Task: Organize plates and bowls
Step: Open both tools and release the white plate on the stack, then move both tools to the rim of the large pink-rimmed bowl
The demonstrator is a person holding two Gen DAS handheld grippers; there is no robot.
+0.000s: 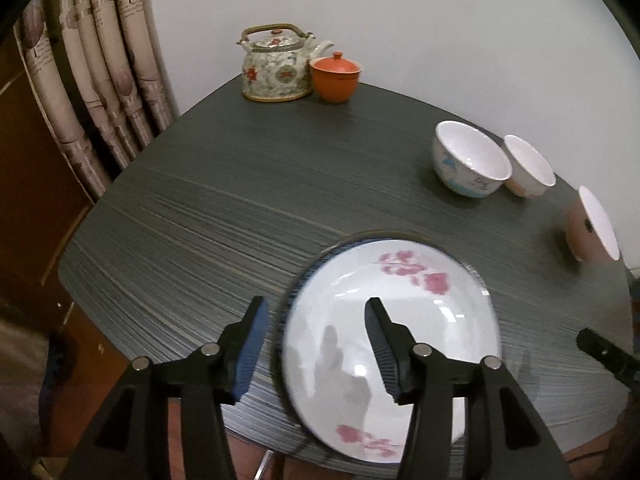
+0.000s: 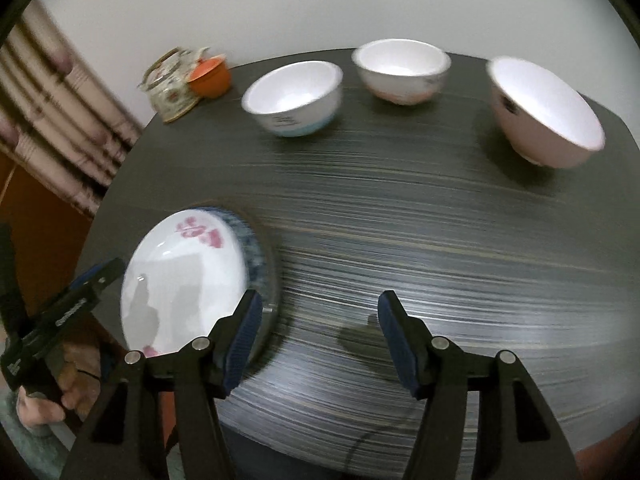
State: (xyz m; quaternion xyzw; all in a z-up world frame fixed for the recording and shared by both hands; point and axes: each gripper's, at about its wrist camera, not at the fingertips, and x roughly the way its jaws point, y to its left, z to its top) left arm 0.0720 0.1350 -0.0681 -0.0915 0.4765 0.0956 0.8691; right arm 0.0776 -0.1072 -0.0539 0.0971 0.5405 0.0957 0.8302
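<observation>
Evidently, both jaws wide open (gripping nothing), left gripper [image 1: 316,332] straddling plate [image 1: 400,320] rim.

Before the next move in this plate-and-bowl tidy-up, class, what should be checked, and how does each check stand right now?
1. Left tongs open around the rim of the flowered plate: ok, one finger outside the rim, one over the plate.
2. Plate sits on the blue-rimmed plate beneath: ok.
3. Right tongs open and empty over the table: ok.
4. Three bowls upright: blue-patterned bowl and middle bowl ok; pink bowl looks tilted, cannot tell under fisheye.
5. Teapot and orange lidded cup away from the work: ok.
</observation>
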